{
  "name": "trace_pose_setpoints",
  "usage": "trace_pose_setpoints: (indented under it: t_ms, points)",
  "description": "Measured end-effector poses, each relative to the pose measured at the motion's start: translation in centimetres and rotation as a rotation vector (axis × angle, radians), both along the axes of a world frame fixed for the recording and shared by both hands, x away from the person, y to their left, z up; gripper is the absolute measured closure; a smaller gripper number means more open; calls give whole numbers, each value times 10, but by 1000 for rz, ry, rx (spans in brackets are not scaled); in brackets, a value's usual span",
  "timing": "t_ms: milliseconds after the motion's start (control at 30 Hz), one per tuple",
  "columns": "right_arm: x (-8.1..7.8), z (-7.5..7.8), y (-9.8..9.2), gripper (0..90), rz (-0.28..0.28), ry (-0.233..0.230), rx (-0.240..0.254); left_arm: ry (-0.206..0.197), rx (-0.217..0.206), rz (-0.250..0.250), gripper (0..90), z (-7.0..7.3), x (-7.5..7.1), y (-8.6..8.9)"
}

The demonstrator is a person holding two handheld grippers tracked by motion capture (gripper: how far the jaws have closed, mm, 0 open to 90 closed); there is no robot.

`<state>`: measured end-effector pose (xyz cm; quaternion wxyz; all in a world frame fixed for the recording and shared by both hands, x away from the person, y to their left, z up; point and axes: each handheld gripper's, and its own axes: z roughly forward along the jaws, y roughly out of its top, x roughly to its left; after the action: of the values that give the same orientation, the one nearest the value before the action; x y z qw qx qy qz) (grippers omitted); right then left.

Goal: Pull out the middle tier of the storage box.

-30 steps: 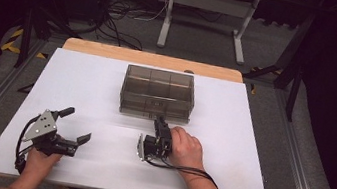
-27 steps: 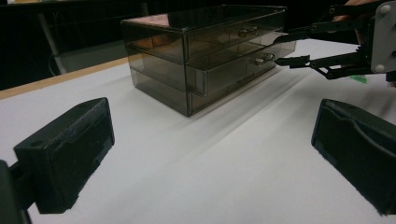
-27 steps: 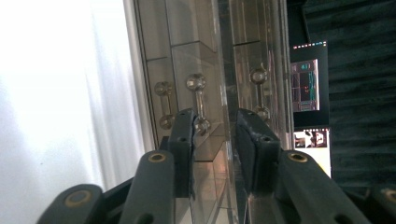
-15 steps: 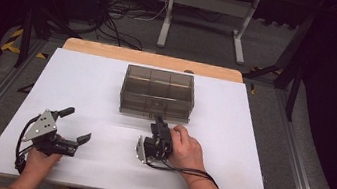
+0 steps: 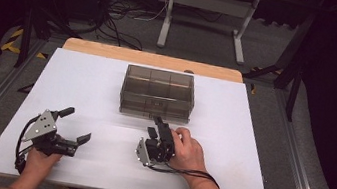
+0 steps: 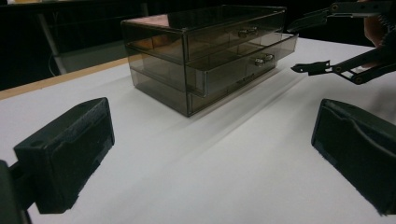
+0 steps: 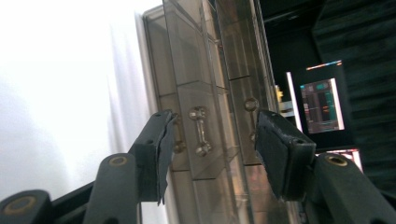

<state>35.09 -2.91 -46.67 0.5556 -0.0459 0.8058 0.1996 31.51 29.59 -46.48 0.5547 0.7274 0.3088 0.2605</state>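
Looking down from the high view, a smoky transparent plastic drawer box (image 5: pixel 157 93) sits mid-desk (image 5: pixel 81 86) — the right hand-held gripper (image 5: pixel 156 126) just before it, jaws just been opening. Left gripper view: the left hand-held gripper (image 6: pixel 210 158) gapes wide, empty. Right gripper view: parted pads (image 7: pixel 164 149) flank a drawer's small clear handle (image 7: pixel 199 131) — untouched.

No text, label or number can be read anywhere (the lit screen (image 7: pixel 322 105) is too blurred).
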Motion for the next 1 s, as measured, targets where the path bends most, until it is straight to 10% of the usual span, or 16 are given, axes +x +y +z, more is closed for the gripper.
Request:
trace_pose_setpoints:
  t_ms: [600, 1000]
  points:
    - [-1, 22, -20, 392, 52, 191, 201, 1, -1, 1, 3, 0, 0, 0]
    - [7, 39, -45, 342, 119, 413, 401, 3, 0, 5, 3, 0, 0, 0]
